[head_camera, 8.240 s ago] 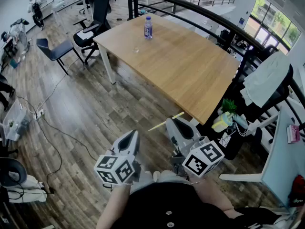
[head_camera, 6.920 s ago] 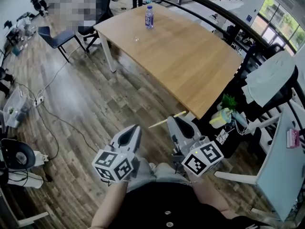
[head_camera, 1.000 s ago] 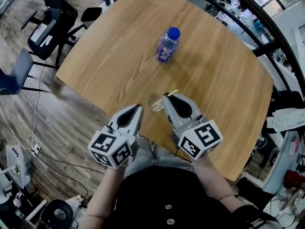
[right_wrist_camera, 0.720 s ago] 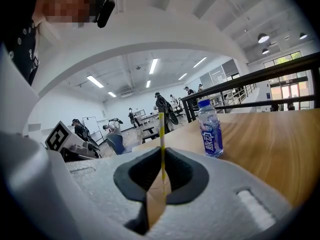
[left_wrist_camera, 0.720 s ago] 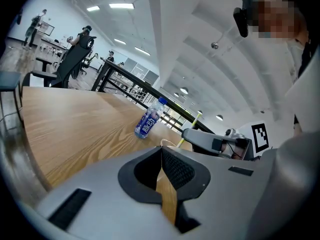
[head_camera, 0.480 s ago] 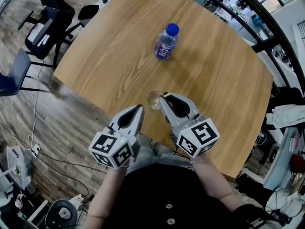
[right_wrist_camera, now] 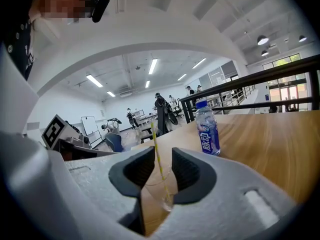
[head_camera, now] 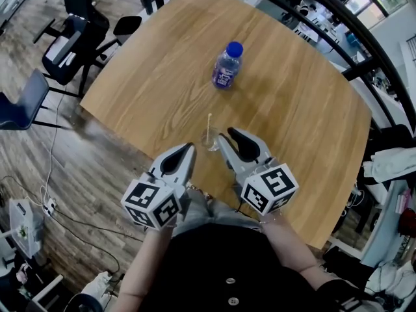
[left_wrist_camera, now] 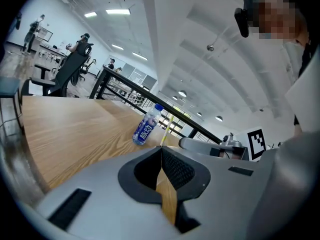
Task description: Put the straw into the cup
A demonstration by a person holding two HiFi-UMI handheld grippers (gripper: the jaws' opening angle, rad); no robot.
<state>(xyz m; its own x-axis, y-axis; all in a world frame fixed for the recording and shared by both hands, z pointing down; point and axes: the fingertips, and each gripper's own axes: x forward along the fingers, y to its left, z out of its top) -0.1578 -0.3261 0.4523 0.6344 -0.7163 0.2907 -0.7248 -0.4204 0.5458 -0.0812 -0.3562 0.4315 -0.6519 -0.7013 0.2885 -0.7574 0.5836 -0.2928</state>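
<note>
The thin yellow straw (head_camera: 208, 126) stands in the clear plastic cup (head_camera: 210, 140) on the wooden tabletop (head_camera: 149, 77), leaning toward 12 o'clock. The fingers of the right gripper (head_camera: 227, 134) have just been opening and stand apart, with the straw free between them. Those of the left gripper (head_camera: 190, 147) are together.

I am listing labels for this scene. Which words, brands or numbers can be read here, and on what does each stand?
"脉动": on the blue label of the bottle.
Smaller print on that label: too small to read.
Marker cubes: black-and-white square patterns only, no words.
</note>
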